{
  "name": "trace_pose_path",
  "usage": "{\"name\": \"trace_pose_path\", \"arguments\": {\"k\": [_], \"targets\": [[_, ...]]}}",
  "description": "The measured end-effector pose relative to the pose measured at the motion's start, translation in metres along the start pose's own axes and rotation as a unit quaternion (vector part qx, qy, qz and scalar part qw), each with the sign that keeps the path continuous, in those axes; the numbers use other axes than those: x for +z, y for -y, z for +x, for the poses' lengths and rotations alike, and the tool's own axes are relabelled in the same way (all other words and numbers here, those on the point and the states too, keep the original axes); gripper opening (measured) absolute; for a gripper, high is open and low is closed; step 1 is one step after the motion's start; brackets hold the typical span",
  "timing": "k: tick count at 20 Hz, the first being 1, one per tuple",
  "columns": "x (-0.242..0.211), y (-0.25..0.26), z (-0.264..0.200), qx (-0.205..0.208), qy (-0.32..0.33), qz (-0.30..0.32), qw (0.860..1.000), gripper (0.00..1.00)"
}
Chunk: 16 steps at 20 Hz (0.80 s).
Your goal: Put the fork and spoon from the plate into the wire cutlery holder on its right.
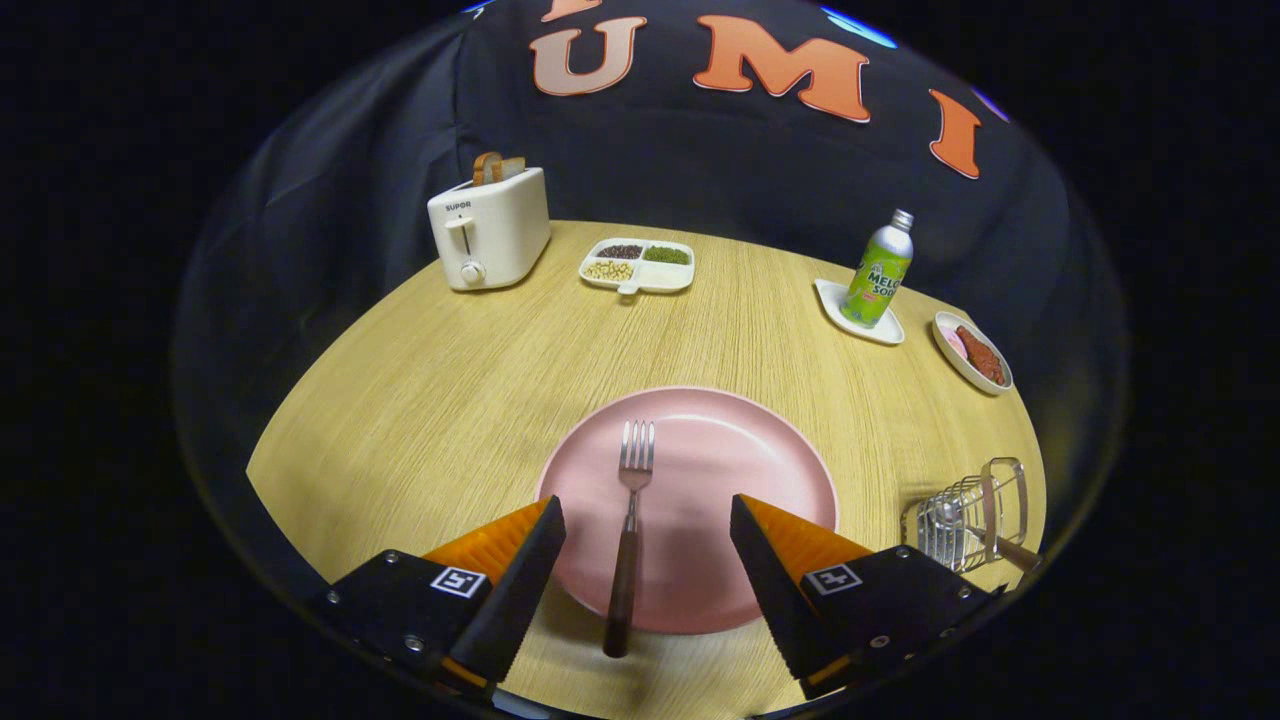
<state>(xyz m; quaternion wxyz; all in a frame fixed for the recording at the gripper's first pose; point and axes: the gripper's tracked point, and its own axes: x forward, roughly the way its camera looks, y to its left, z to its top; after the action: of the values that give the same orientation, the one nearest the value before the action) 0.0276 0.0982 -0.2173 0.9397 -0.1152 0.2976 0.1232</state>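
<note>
A pink plate [760, 450] lies on the wooden table just ahead of my fingers. A fork [628, 520] with a dark handle rests on it, tines pointing away, handle end hanging over the plate's near rim. My gripper [648, 520] is open, one finger on each side of the fork's handle, neither touching it. The wire cutlery holder [968, 520] stands to the right of the plate, beside my right finger; a dark-handled utensil [1015, 550] sticks out of it.
A cream toaster [490, 232] with bread stands at the far left. A white divided dish [640, 266] of beans sits beyond the plate. At the far right are a green bottle [880, 270] on a white coaster and a small dish [972, 352] of food.
</note>
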Motion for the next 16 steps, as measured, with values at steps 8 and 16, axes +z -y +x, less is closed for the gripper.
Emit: {"name": "trace_pose_path", "arguments": {"k": [8,16], "targets": [[-0.032,-0.007,0.019,0.005,-0.05,0.004,0.999,0.58],[-0.03,-0.004,0.018,0.008,-0.06,0.04,0.997,0.06]]}}
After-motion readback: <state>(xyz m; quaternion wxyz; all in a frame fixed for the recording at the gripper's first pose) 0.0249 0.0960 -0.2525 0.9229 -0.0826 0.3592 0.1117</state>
